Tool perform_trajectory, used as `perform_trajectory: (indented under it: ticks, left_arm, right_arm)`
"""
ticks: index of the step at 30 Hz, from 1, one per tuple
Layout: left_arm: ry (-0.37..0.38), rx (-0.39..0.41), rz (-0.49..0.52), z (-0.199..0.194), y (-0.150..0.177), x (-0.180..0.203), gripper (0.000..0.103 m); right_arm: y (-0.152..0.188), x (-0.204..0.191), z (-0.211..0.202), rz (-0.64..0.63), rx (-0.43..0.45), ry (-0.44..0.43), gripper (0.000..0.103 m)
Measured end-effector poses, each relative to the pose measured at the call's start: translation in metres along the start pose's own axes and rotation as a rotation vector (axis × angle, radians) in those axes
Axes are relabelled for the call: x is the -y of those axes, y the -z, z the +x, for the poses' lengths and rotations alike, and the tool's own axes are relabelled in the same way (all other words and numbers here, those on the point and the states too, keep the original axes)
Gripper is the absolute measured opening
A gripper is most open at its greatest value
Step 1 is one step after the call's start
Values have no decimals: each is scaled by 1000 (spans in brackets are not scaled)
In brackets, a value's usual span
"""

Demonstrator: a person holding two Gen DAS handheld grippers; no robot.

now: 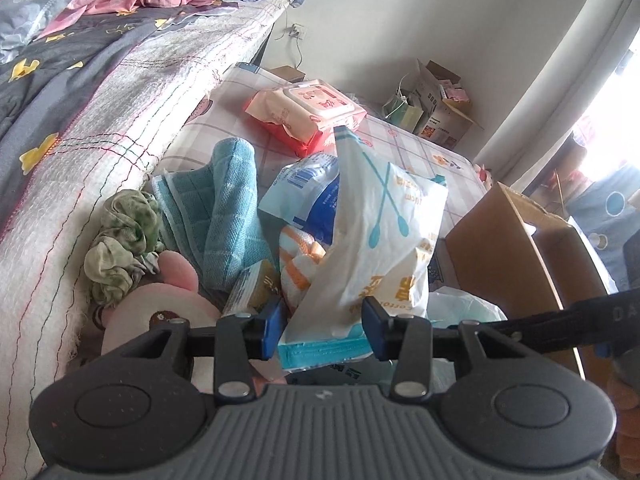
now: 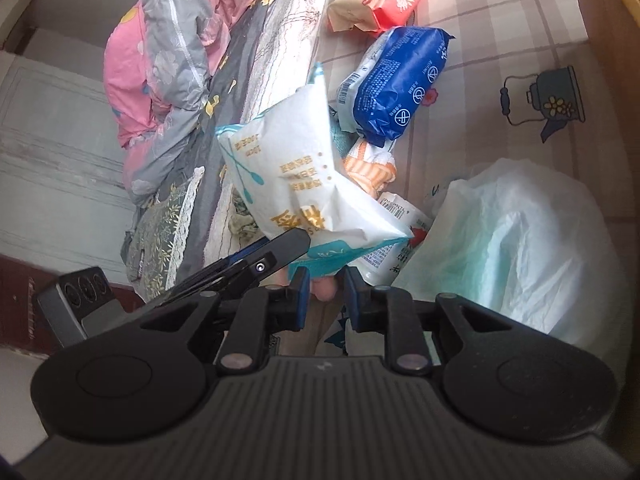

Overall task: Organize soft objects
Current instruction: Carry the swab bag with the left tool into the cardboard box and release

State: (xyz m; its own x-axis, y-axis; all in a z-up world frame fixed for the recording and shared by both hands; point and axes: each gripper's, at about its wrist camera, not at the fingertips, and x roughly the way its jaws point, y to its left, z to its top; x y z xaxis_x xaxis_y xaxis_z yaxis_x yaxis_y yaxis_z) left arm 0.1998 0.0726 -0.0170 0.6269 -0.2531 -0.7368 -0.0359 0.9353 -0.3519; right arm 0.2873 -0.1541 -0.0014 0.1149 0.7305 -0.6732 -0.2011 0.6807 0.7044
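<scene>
A white cotton-swab bag [image 1: 380,232] with a teal bottom seam stands upright between the blue pads of my left gripper [image 1: 322,328], which is shut on its lower end. In the right wrist view the same bag [image 2: 288,168] hangs over the pile, with a black left finger [image 2: 280,248] clamped on it. My right gripper [image 2: 326,292] sits just below the bag's teal corner, pads a narrow gap apart and pressing on nothing. Under the bag lie a blue pack [image 2: 400,80], an orange-striped cloth [image 2: 372,164], a teal towel [image 1: 224,208] and a crumpled green cloth [image 1: 120,240].
A pink wipes pack [image 1: 308,112] lies farther back on the checked sheet [image 2: 500,40]. A cardboard box [image 1: 512,248] stands to the right, a white plastic bag [image 2: 512,240] beside it. A pink plush [image 1: 168,300] and the bed's quilted edge [image 1: 120,120] are to the left.
</scene>
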Motion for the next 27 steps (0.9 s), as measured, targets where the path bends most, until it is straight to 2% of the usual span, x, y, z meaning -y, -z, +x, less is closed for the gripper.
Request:
perform_trajectory:
  ticks: [2, 4, 7, 10, 15, 20, 22, 27]
  left_arm:
    - [3, -4, -4, 2, -1, -2, 43]
    - [4, -5, -6, 2, -2, -3, 43]
    - [3, -4, -5, 2, -1, -2, 43]
    - [3, -5, -1, 2, -2, -2, 43]
    - [14, 5, 1, 4, -4, -4, 43]
    - [17, 20, 10, 6, -7, -1, 43]
    - [11, 31, 17, 4, -9, 1, 42]
    - [5, 44, 35, -2, -11, 8, 40]
  right_arm:
    - [0, -9, -14, -70, 37, 26, 34]
    - [-5, -14, -25, -118, 102, 50, 49]
    - [-20, -12, -27, -153, 177, 47, 58]
    - [-40, 2, -7, -135, 168, 10, 68]
    - [-56, 19, 30, -69, 104, -48, 71]
    - [-52, 14, 52, -56, 69, -87, 69]
    - [-50, 10, 52, -67, 76, -82, 56]
    - [-46, 0, 44, -111, 113, -50, 41]
